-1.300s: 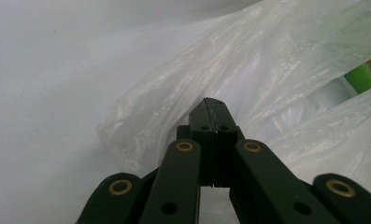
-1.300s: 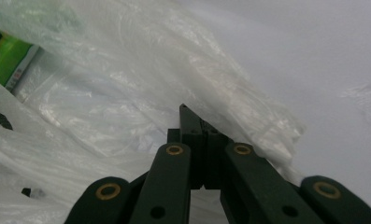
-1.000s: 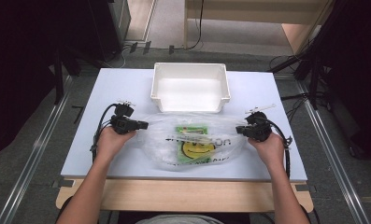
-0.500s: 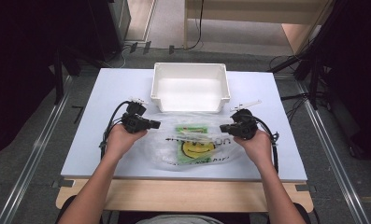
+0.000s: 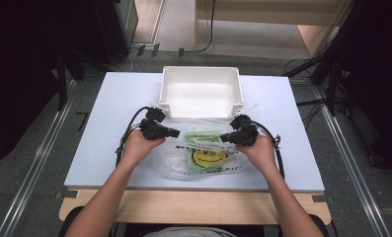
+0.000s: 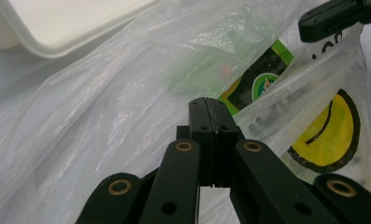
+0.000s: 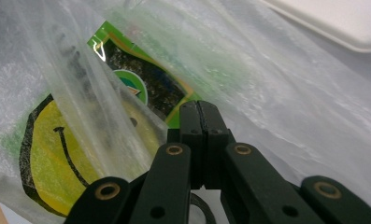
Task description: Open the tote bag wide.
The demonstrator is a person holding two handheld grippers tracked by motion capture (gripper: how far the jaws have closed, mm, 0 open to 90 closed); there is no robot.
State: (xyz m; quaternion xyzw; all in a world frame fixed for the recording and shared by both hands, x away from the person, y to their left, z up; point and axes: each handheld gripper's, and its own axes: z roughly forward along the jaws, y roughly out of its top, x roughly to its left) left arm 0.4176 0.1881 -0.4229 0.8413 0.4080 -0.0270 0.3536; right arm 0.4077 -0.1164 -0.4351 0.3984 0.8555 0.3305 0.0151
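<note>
Both hands [image 5: 143, 144] inward, grippers [image 5: 175, 133] over bag [image 5: 203, 158]

Lab-type recording bay: a pale worktop [image 5: 109, 148] on floor rails [image 5: 33, 173], dark curtains [image 5: 35, 59] at nine o'clock, loose cables [image 5: 307, 106] at two o'clock.

I saw the clear plastic bag [image 5: 203, 155] lying crumpled on the table just near of the white bin, its yellow smiley print [image 5: 207, 158] facing up (a green packet [image 5: 202, 138] showed through the film at its far end).
</note>
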